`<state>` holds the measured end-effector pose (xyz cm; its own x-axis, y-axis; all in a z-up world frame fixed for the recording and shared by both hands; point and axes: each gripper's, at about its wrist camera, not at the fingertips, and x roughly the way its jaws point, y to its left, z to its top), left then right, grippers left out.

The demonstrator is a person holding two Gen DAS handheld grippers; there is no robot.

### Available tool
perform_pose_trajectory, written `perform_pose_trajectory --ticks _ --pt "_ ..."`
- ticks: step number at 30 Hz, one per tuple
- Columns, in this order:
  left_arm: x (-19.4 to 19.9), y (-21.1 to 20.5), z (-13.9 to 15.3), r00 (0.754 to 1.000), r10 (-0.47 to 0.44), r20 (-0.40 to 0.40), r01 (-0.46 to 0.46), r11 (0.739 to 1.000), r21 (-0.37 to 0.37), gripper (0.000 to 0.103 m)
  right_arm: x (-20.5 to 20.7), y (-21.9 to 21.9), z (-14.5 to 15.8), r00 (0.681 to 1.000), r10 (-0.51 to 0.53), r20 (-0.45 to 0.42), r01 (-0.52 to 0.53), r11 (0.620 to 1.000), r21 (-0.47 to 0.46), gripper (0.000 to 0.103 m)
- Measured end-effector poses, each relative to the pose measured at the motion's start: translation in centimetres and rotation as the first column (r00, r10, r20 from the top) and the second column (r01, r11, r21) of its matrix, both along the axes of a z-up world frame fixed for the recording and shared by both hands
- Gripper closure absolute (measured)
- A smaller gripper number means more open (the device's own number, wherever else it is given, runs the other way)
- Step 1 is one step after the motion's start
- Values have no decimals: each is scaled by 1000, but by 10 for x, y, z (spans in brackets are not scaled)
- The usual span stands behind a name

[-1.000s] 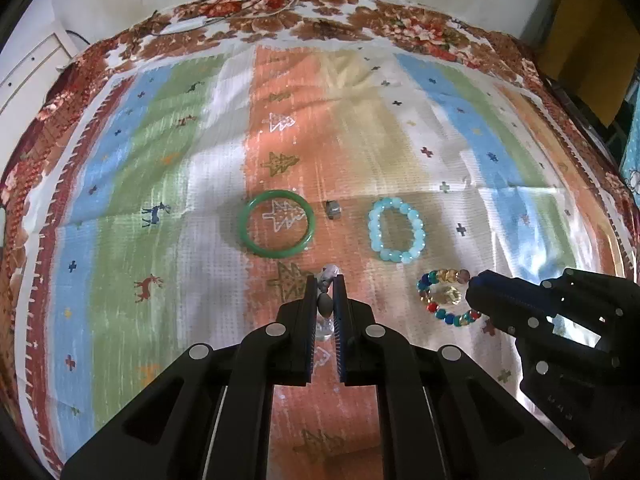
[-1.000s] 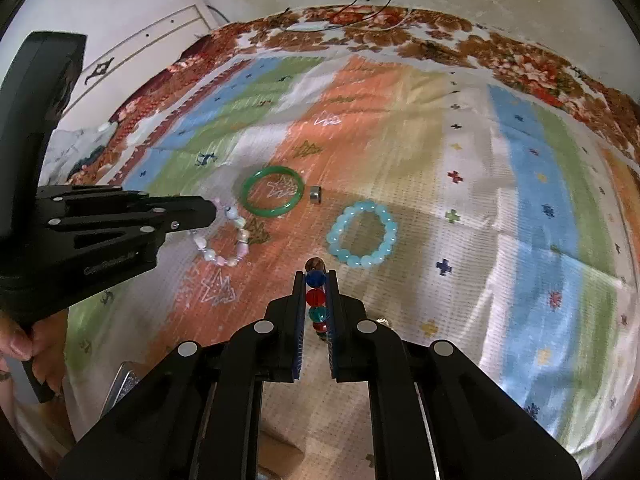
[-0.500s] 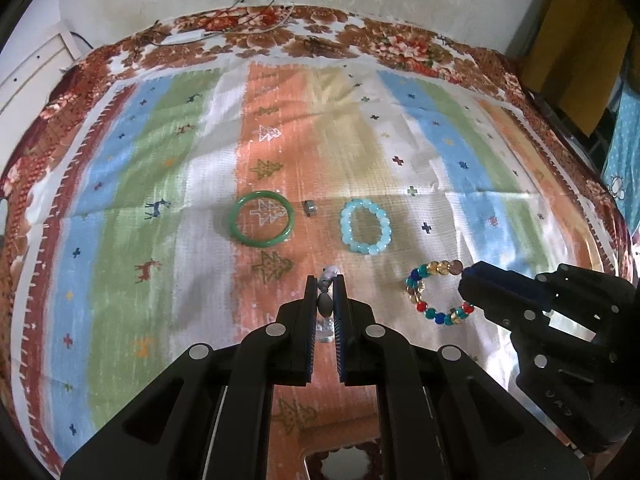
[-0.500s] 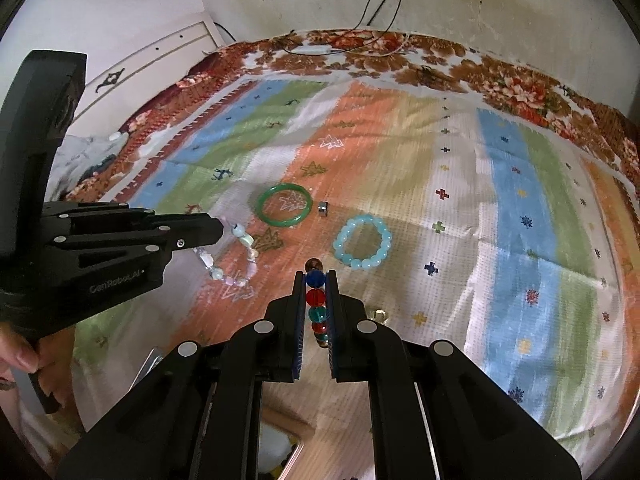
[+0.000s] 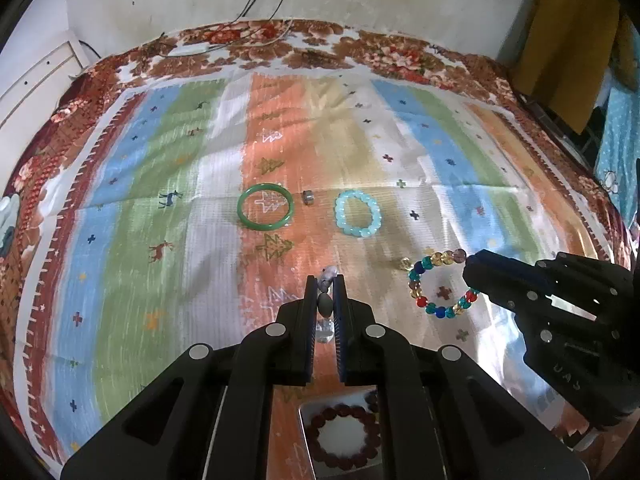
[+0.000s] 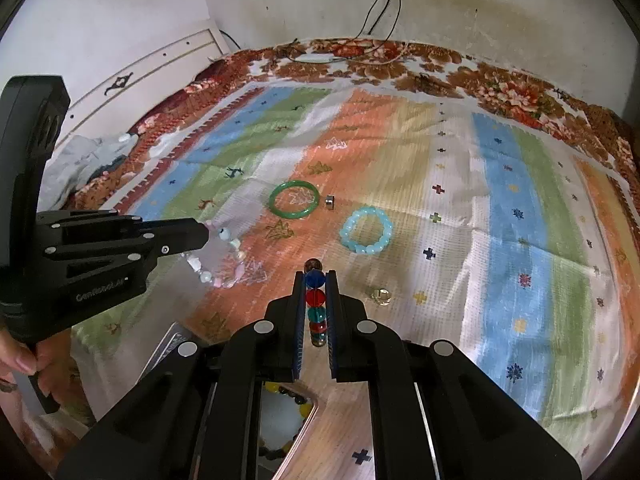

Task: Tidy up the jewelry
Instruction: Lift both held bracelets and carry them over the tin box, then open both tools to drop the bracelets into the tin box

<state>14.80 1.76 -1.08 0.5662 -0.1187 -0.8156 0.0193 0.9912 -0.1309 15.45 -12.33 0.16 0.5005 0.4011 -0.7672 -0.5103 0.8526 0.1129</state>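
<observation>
Clamping a pale bracelet (image 6: 218,258) and a multicoloured bracelet (image 5: 438,282), both grippers' fingers hang above open cloth (image 5: 168,240).

A wide striped cloth (image 5: 168,184) with bands of blue, green, white and orange and a red-brown flower border covers the surface. Behind it stands a pale plaster wall (image 6: 460,4) with yellowish stains. Dark cables (image 6: 380,4) hang down the wall to the cloth's far edge. At the left is a white wooden panel (image 6: 168,60). At the right a mustard-yellow fabric (image 5: 568,36) hangs. Daylight falls bright on the cloth.
</observation>
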Motion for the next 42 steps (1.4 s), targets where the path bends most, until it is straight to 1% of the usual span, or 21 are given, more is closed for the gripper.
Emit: perform_pose_trajectory --ticks 12,21,31,33,34,35,36,37,38,39,40,42 --pt "-33 -7 11 998 -31 53 33 999 -34 96 -30 -7 17 1000 18 16 -19 998 57 93" --pt "-49 -10 9 998 -43 55 46 998 -47 96 -50 -7 17 999 43 6 -43 997 71 93" --pt "-63 -17 2 998 -56 31 58 997 -51 95 -64 -7 10 998 59 -22 -57 995 80 93" --pt "-63 -18 -2 999 -50 12 50 997 -50 94 -65 -8 8 996 76 -38 -72 993 97 93" --pt "-63 -17 -4 999 -40 7 40 998 -44 91 -65 -9 7 997 70 -42 -65 993 101 93" --pt "-64 -15 -5 1000 -29 5 29 999 -41 84 -64 -11 5 997 61 -48 -56 993 102 92" --pt "-64 -13 -4 1000 -22 6 22 999 -43 80 -64 -12 4 997 54 -50 -48 994 100 92" --pt "-63 -10 -4 1000 -11 7 11 999 -46 80 -63 -13 4 998 46 -51 -41 995 95 91" --pt "-63 -7 -4 1000 2 7 -1 999 -49 80 -61 -16 3 998 31 -49 -26 996 85 86" --pt "-61 -2 -4 1000 18 4 -18 998 -55 79 -60 -17 2 999 20 -49 -16 997 79 78" --pt "-60 2 -5 1000 31 -1 -31 998 -59 78 -58 -18 1 999 13 -50 -9 997 77 74" --pt "-59 7 -6 999 49 -4 -49 997 -61 78 -55 -21 -1 998 0 -62 5 996 84 72"
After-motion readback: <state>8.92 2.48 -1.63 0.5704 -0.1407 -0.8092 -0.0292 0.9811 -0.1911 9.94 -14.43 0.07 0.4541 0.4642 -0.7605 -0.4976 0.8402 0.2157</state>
